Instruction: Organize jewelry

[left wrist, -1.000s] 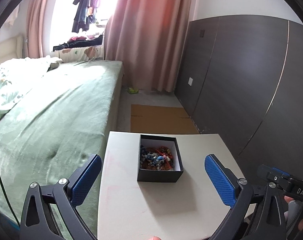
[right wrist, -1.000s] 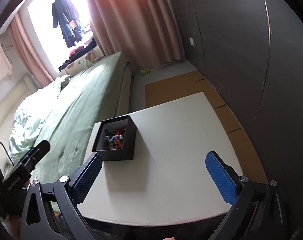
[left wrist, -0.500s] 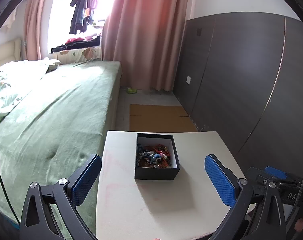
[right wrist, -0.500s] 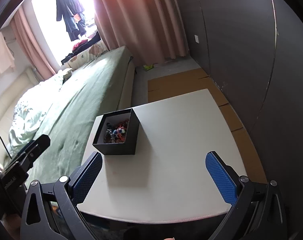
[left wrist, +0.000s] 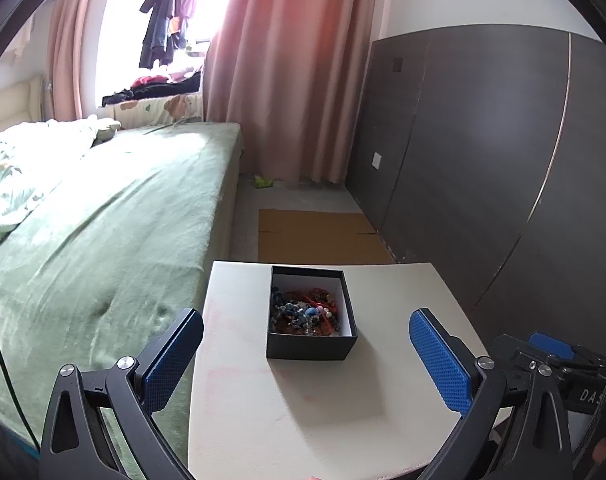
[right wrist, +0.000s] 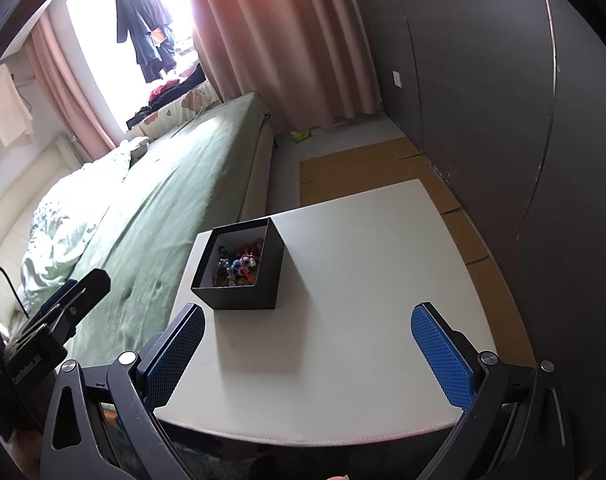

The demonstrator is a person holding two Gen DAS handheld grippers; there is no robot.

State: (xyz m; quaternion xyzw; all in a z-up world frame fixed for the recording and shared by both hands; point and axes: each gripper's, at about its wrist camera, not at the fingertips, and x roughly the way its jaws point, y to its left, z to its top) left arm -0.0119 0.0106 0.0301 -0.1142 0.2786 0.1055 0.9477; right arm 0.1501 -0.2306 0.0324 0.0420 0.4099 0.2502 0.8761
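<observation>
A small black box (left wrist: 310,344) with a white lining stands on a white table (left wrist: 323,420). It holds a tangle of blue and red bead jewelry (left wrist: 305,312). My left gripper (left wrist: 307,356) is open and empty, above the table's near part, with the box just beyond and between its fingers. The box also shows in the right wrist view (right wrist: 243,292), with the jewelry (right wrist: 239,264) inside. My right gripper (right wrist: 308,356) is open and empty, over the table's (right wrist: 363,320) near edge, to the right of the box.
A bed with a green cover (left wrist: 95,240) runs along the table's left side. Dark wall panels (left wrist: 483,160) stand to the right. Flat cardboard (left wrist: 319,236) lies on the floor beyond the table. Pink curtains (left wrist: 287,80) hang at the back.
Both grippers have drawn back and risen slightly, so the box looks a little farther away. Both stay open. The box has not moved.
</observation>
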